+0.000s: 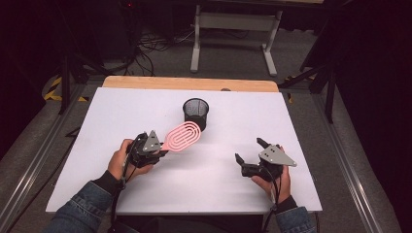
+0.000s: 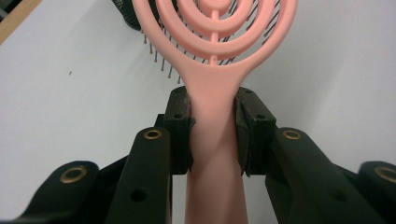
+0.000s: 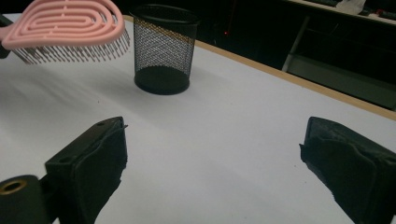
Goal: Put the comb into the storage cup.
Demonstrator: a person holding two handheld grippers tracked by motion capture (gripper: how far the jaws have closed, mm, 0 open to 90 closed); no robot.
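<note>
A pink hairbrush [image 1: 181, 136] is clamped by its handle between the jaws of the left gripper [image 1: 163, 154], which is held in the person's left hand [image 1: 119, 162] at about eight o'clock on the white table [image 1: 97, 145]. In the left gripper view the handle is seen pinched from both sides by the black pads [image 2: 180, 135], just below the point where it widens into the looped head of the brush [image 2: 215, 70]. The head is pointed toward one o'clock from the gripper and is carried above the table surface, bristles downward, as is shown in the right gripper view [image 3: 65, 28], where a soft shadow is cast on the white surface beneath it.

A black mesh cup [image 1: 196, 112] is stood upright near the middle of the table, toward twelve o'clock; the tip of the brush head is seen just beside its near rim at about seven o'clock of the cup. Whether the two are touching cannot be told.

The right gripper [image 1: 248, 154] is held in the right hand [image 1: 278, 180] at about four o'clock on the table, well apart from the brush. Its jaws are spread wide with nothing between them, and bare table is seen between the pads [image 3: 100, 158] in the right gripper view, with the cup [image 3: 162, 49] farther off.
</note>
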